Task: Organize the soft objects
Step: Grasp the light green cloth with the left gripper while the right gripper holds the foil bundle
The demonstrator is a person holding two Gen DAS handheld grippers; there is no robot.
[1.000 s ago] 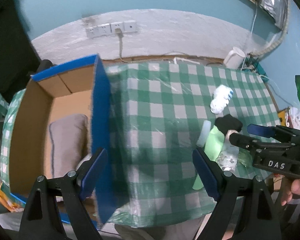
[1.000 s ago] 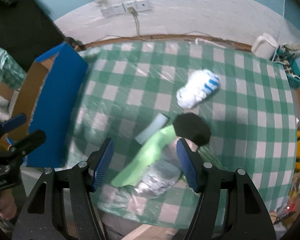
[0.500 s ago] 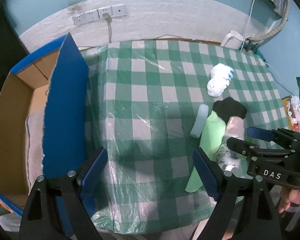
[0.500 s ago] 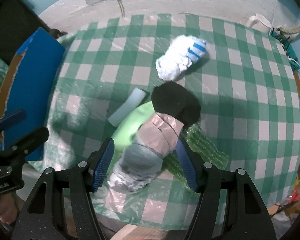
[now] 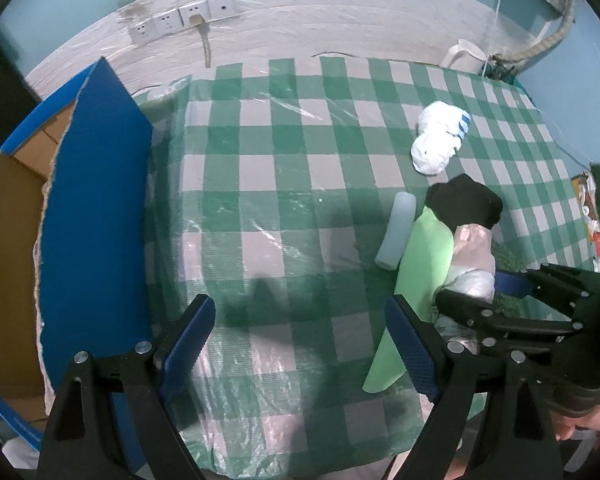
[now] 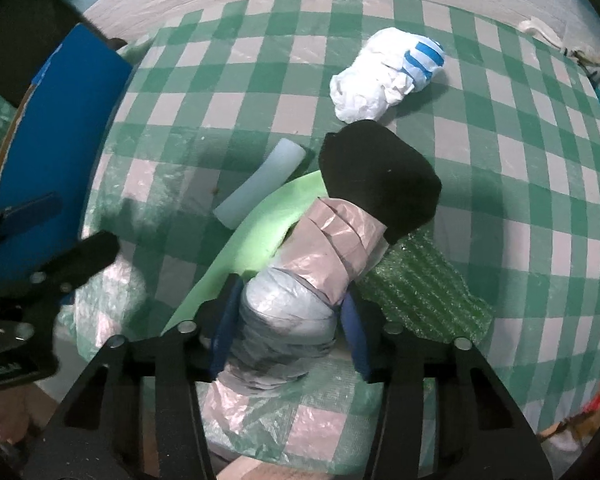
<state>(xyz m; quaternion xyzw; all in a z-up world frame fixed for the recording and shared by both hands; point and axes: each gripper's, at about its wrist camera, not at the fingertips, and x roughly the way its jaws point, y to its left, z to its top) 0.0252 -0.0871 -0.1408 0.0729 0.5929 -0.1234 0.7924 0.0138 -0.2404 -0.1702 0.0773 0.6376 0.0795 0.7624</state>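
We've dropped both claws toward the checked surface [image 5: 284, 184]. Right claw [image 6: 286, 322] has just been closing & now pinches the grey plastic-wrapped roll [image 6: 300, 292] atop the green foam sheet [image 6: 256, 236]; pickup looks imminent. Left claw [image 5: 300, 344] hangs wide open, empty, w/ the blue box [image 5: 96, 216] beside it.

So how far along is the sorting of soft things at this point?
Early. Nothing visibly sorted: the cardboard box beside the table shows no contents here. In hand: the right tool has just been closing and now pinches the plastic-wrapped bundle; the left tool hangs open, empty. Left on the table: green foam sheet, pale foam tube, black foam piece, white bag, bubble wrap.
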